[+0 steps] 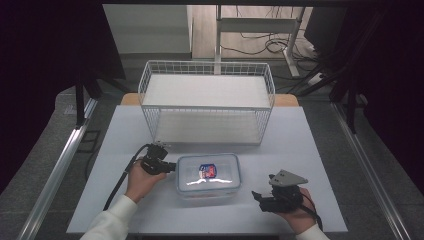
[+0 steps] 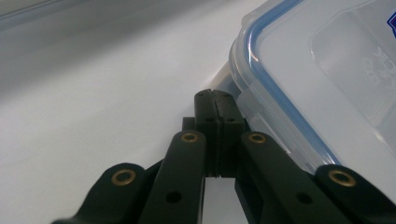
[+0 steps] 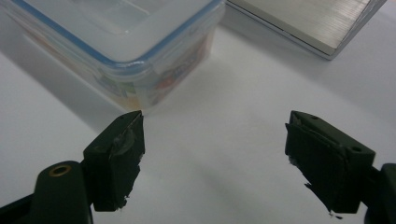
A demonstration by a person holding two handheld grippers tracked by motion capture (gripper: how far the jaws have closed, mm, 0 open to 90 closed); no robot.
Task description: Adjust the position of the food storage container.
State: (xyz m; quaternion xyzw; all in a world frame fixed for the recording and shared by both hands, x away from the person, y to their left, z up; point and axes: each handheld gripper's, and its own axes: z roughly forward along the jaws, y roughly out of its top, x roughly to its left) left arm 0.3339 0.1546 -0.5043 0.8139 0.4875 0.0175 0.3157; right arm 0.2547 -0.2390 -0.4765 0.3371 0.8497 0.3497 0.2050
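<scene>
One clear plastic container (image 1: pixel 208 174) with a blue-sealed lid sits near the middle front of a white table (image 1: pixel 300 150), just before one white two-tier wire rack (image 1: pixel 207 100) standing at the table's far side. Two hand-held grippers flank the box. The left gripper (image 1: pixel 172 166), in the person's left hand (image 1: pixel 142 181), lies at the container's left end; the left gripper view shows its jaws pressed together with nothing visible between them, their tips beside the lid's side flap (image 2: pixel 250 100), though whether they touch it cannot be told. The right gripper (image 1: pixel 257 195), held in the right hand (image 1: pixel 295 215), hovers at the container's right front corner, its jaws spread wide and empty, clear of the box in the right gripper view.
</scene>
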